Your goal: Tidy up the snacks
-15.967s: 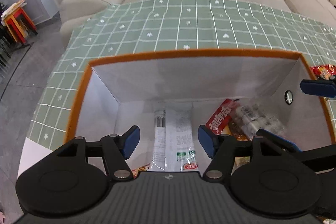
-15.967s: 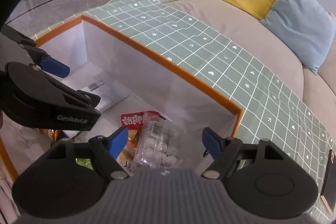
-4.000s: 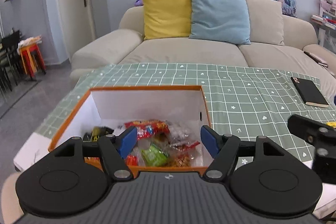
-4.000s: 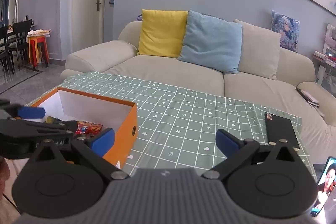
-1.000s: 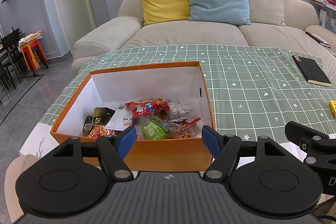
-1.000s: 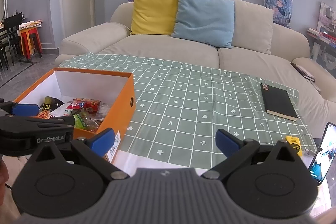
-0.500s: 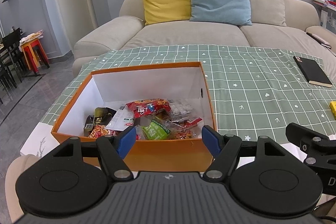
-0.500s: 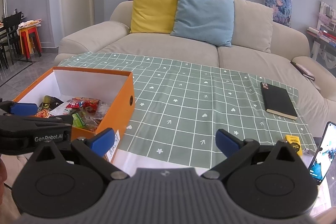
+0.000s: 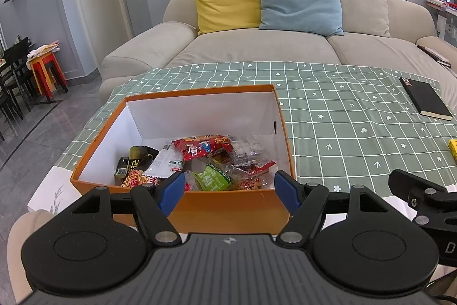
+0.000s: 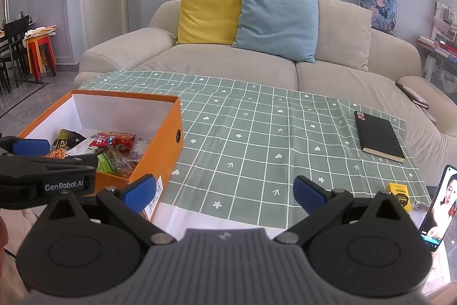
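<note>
Both jaws are spread wide with nothing held: the left gripper (image 9: 228, 190) is seen hovering at the near wall of the orange box (image 9: 228, 207), the right gripper (image 10: 224, 192) over the near edge of the green checked tablecloth (image 10: 257, 139). Snack packets are piled inside the box, among them a red bag (image 9: 204, 146), a green packet (image 9: 215, 177) and a black sachet (image 9: 137, 157). At 2 o'clock from the box a black notebook (image 10: 378, 136) is laid flat; at 3 o'clock a small yellow box (image 10: 400, 195) is placed beside a phone (image 10: 438, 207).
</note>
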Demonstrator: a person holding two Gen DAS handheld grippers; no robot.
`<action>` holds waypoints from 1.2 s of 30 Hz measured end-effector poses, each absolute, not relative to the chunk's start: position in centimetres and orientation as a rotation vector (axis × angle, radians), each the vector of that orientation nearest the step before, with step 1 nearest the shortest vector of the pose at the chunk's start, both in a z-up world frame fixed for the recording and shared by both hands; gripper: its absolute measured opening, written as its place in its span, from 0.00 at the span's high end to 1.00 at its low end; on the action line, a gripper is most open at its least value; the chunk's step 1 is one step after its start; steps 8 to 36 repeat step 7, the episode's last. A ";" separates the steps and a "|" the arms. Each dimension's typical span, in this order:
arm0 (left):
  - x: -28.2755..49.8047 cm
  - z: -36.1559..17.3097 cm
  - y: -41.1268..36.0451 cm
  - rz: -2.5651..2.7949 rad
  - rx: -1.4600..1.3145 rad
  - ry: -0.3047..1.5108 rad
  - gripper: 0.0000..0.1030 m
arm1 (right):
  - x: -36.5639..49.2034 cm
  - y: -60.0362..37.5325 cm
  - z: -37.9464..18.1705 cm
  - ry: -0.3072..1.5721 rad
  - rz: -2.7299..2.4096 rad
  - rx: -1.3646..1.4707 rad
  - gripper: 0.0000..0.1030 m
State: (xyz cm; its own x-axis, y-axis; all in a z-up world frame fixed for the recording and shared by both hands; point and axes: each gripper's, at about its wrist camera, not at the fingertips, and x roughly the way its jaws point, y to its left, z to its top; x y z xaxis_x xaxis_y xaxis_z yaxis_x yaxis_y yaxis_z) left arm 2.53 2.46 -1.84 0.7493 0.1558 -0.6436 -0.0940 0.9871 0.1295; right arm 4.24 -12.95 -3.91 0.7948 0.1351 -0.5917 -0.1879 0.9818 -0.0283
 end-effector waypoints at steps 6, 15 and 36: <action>2.5 -1.9 2.4 0.134 0.086 0.710 0.19 | 4.2 -12.9 -4.2 0.632 0.175 -0.088 0.04; 2.5 -1.9 2.4 0.133 0.086 0.710 0.19 | 4.3 -12.9 -4.2 0.632 0.175 -0.088 0.04; 2.5 -1.9 2.4 0.133 0.086 0.710 0.19 | 4.3 -12.9 -4.2 0.632 0.175 -0.088 0.04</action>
